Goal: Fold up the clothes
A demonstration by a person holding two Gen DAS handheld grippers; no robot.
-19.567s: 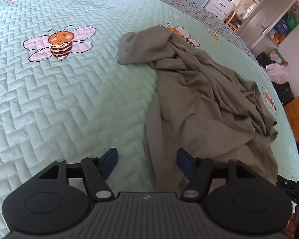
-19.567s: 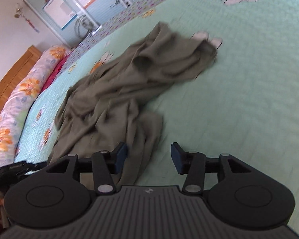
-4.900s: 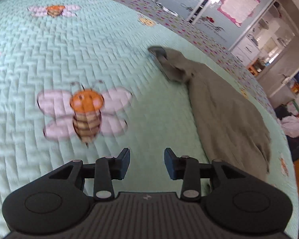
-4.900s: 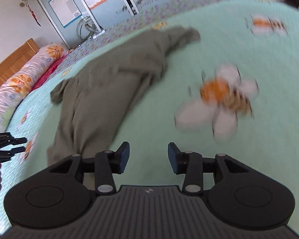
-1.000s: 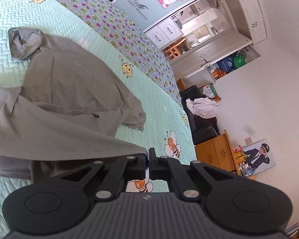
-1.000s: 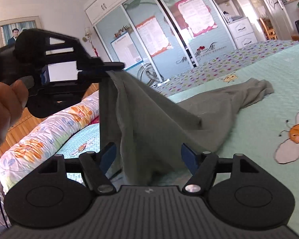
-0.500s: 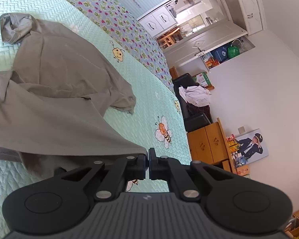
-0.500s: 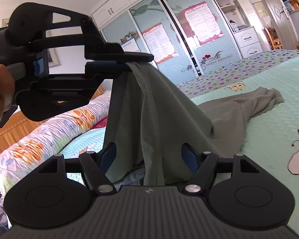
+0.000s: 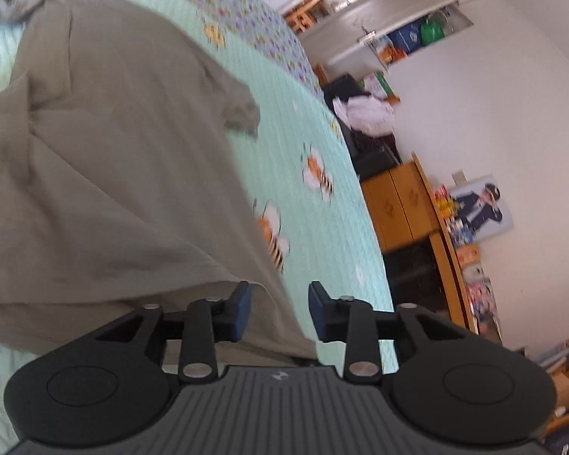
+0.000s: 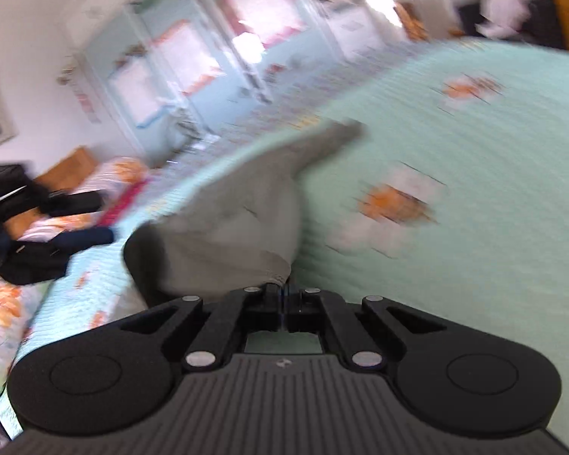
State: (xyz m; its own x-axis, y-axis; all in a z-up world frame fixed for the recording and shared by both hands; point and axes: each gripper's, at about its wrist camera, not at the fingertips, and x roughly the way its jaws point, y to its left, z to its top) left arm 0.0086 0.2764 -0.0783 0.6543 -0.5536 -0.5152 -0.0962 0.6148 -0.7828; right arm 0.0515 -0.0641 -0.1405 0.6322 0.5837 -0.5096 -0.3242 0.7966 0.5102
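The grey-brown soft cotton garment [image 9: 106, 159] lies spread and wrinkled on the mint-green quilted bed cover with bee pictures [image 9: 318, 144]. The left tool [image 9: 278, 309] has its fingers wide apart above the cloth edge. The right tool [image 10: 283, 295] is closed tight, pinching the garment's edge.

Both wrist cameras look forward along their claws, low over the bed [image 9: 322, 121], sharing the grey garment [image 9: 113, 151] from opposite sides.
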